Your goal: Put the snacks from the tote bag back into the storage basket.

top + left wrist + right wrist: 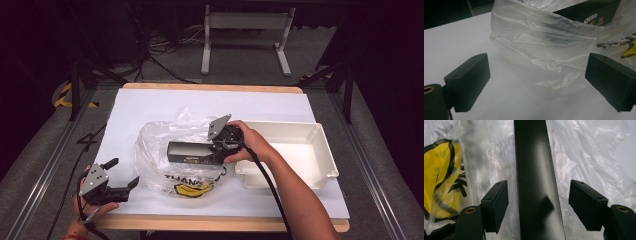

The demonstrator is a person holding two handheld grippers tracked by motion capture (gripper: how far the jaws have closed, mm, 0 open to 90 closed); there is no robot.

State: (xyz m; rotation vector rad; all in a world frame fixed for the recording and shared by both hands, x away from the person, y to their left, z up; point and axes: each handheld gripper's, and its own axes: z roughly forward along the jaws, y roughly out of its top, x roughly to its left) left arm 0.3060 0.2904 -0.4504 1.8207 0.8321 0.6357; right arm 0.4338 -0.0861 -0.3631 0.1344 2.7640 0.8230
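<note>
A long black box point(192, 151) lies level inside a clear plastic bag point(160, 145) with a yellow and black print, in the middle of the white table. My right gripper point(216, 152) is at the box's right end. In the right gripper view the box point(536, 182) runs up between the jaws of this gripper point(539, 202), with bag film point(586, 157) showing in a narrow gap on each side. My left gripper point(123, 172) rests open at the front left. In its own view that gripper point(537, 80) faces the bag point(536, 37) and the box point(589, 12), touching neither.
A white rectangular tray point(327, 155) stands just right of the bag, behind my right forearm. The white sheet point(150, 100) covers the wooden tabletop. A metal frame stand point(245, 40) and cables sit on the floor beyond the far edge.
</note>
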